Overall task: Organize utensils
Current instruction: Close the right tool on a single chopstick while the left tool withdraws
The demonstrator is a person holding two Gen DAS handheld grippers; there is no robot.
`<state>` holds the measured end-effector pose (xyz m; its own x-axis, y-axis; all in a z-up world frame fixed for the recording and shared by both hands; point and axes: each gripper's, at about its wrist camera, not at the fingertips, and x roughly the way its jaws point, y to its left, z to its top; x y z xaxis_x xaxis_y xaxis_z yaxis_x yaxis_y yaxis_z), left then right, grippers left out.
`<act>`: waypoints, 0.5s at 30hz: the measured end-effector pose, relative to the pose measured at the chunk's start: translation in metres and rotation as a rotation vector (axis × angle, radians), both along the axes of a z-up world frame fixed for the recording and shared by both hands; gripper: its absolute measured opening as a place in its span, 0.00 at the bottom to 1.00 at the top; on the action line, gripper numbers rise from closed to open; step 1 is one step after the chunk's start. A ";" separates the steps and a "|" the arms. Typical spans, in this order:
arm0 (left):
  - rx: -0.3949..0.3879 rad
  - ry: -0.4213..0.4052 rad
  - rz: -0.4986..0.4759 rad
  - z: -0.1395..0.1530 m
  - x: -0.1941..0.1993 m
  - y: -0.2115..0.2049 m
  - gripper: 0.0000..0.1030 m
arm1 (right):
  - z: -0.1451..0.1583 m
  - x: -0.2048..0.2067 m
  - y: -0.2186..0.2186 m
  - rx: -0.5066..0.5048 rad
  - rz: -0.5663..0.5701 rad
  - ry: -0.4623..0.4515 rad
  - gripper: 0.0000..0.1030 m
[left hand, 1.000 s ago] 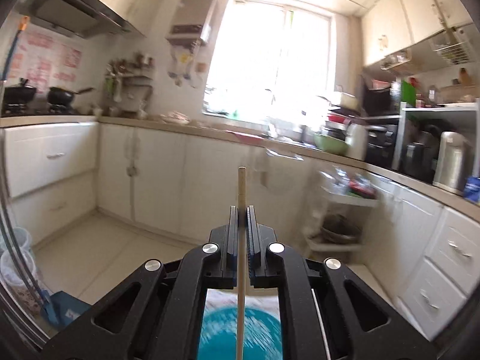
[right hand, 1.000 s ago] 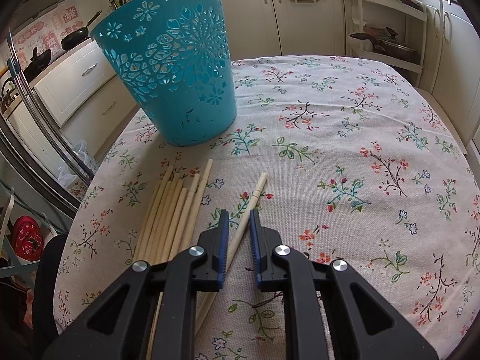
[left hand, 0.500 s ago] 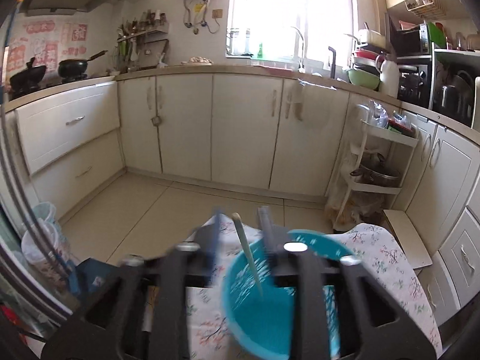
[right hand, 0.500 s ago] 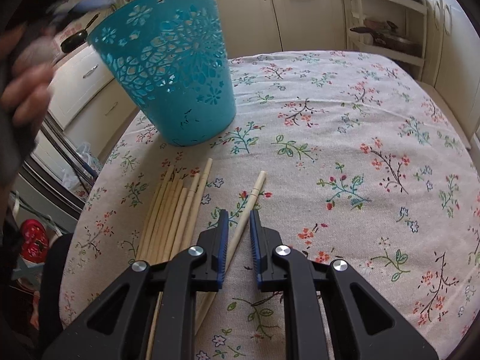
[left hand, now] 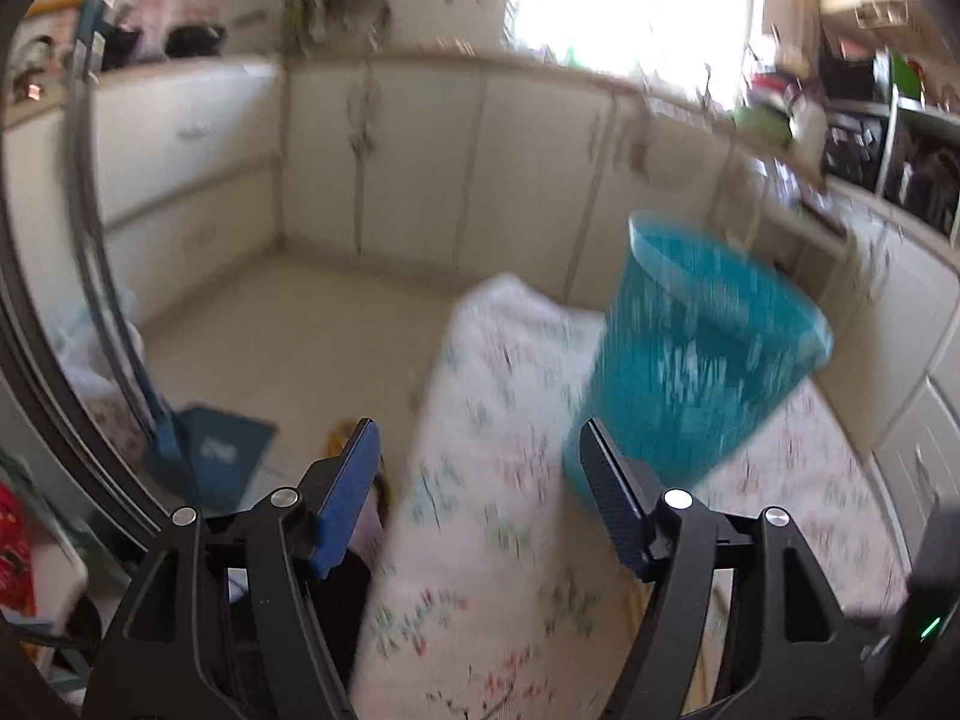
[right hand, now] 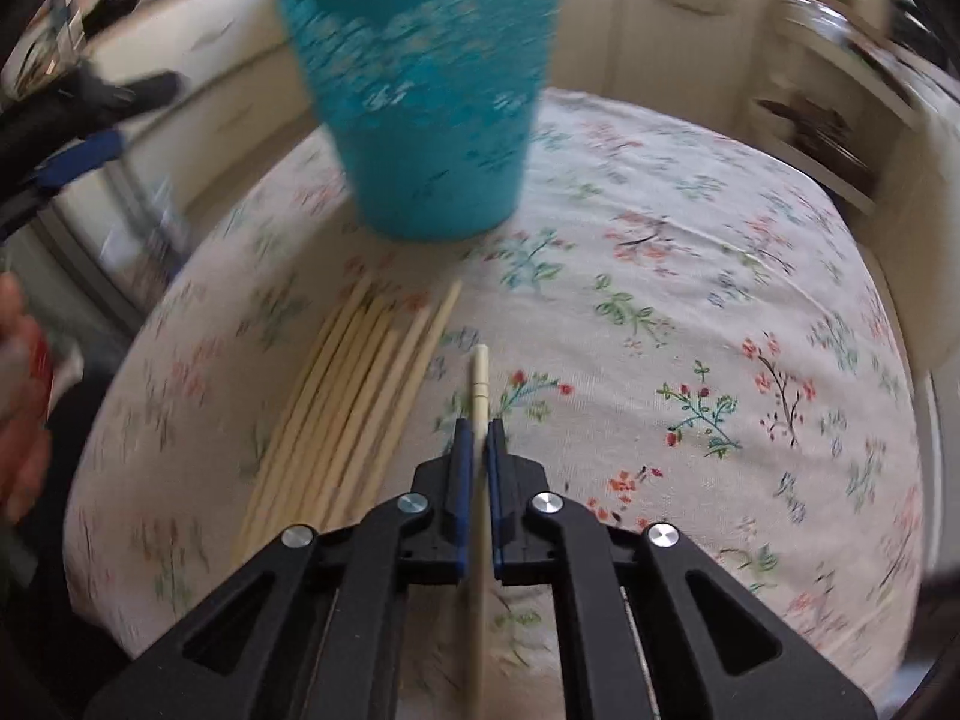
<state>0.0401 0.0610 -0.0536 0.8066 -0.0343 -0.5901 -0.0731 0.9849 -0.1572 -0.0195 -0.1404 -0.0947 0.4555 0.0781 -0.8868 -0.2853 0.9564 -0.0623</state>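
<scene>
A teal perforated basket (right hand: 420, 90) stands upright on the flowered tablecloth (right hand: 690, 312); the left wrist view shows the basket (left hand: 702, 354) ahead and to the right. In front of it lie several pale wooden chopsticks (right hand: 354, 408) side by side. My right gripper (right hand: 478, 429) is shut on a single chopstick (right hand: 479, 372) that points toward the basket. My left gripper (left hand: 480, 438) hangs over the table's left edge, its jaws opening, with nothing between them.
White kitchen cabinets (left hand: 420, 168) run behind the table, with a shelf rack (right hand: 834, 126) at the right. On the floor to the left lie a blue dustpan (left hand: 210, 456) and plastic bags. A person's hand (right hand: 18, 420) shows at the left edge.
My left gripper let its chopstick drop into the basket, opened, and sank toward the table's left side. My right gripper closed on the single chopstick and turned it toward the basket.
</scene>
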 end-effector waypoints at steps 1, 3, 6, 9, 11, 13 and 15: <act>0.002 0.021 -0.010 -0.008 0.001 -0.003 0.64 | 0.000 -0.001 -0.001 -0.029 0.008 0.004 0.06; -0.009 0.058 -0.020 -0.025 0.003 -0.006 0.64 | 0.000 -0.002 0.001 -0.080 0.007 -0.006 0.06; -0.019 0.095 -0.018 -0.042 0.006 -0.006 0.64 | -0.001 -0.005 0.004 -0.093 -0.001 -0.029 0.06; -0.025 0.083 -0.016 -0.043 0.003 -0.003 0.65 | 0.013 -0.009 -0.014 0.064 -0.086 -0.054 0.06; -0.027 0.098 -0.018 -0.047 0.006 -0.005 0.66 | 0.038 -0.015 -0.025 0.201 -0.132 -0.111 0.06; -0.021 0.099 -0.018 -0.048 0.006 -0.007 0.66 | 0.073 -0.016 -0.029 0.306 -0.144 -0.200 0.06; -0.015 0.100 -0.020 -0.047 0.008 -0.010 0.67 | 0.105 -0.014 -0.029 0.379 -0.142 -0.282 0.06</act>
